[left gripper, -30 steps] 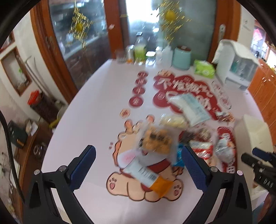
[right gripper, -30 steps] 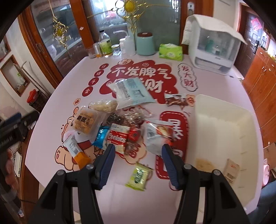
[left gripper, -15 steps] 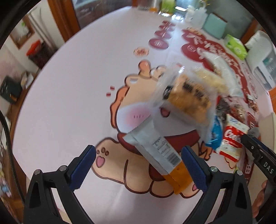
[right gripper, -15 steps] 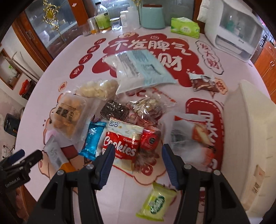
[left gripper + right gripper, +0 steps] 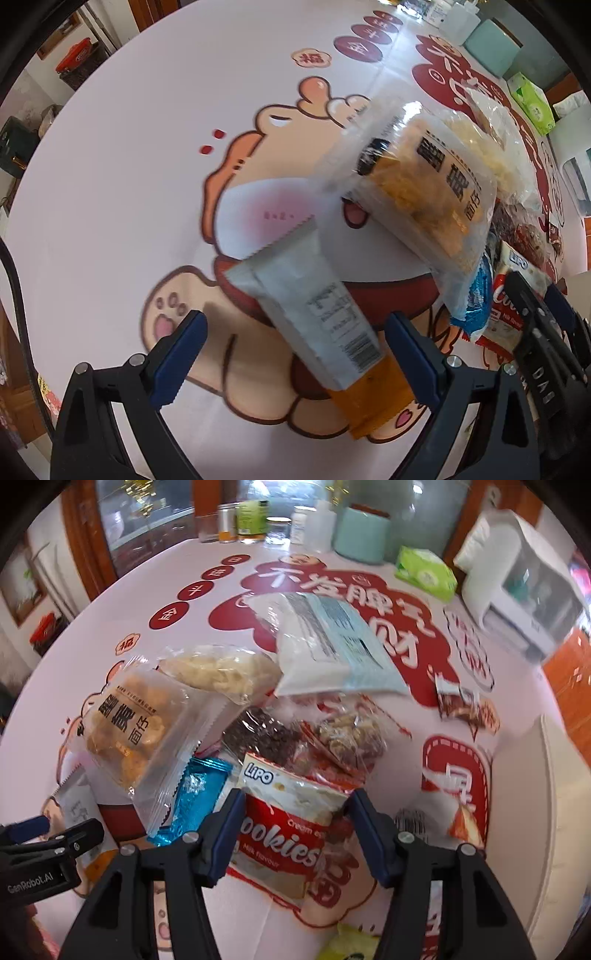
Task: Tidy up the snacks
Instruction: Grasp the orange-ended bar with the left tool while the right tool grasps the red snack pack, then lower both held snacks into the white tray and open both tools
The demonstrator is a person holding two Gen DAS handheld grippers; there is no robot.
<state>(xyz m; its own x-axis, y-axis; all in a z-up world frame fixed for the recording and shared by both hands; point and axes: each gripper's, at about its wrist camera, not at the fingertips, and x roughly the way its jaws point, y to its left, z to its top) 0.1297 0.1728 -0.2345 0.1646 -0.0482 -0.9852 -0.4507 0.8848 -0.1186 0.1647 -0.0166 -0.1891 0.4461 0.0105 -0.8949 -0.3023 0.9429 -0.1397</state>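
A pile of snack packets lies on the round table. My left gripper (image 5: 295,339) is open and low over a grey and orange packet (image 5: 325,317), whose middle lies between the jaws. A clear bag of golden snacks (image 5: 424,184) lies just beyond it. My right gripper (image 5: 295,819) is open and straddles the red and white Lipo cookies bag (image 5: 288,830). A blue wrapper (image 5: 192,794) lies left of it. The cream bin (image 5: 554,830) stands at the right.
A large white and blue pouch (image 5: 332,642), a bag of pale puffs (image 5: 225,668) and dark nut packets (image 5: 314,734) lie behind the cookies. A green packet (image 5: 351,945) lies near the front edge. Bottles, a teal canister (image 5: 362,535), tissues and a white appliance (image 5: 517,583) stand at the back.
Both grippers have moved down and forward toward the table. The left has closed in on the grey and orange packet, the right on the cookies bag. Both stay open.
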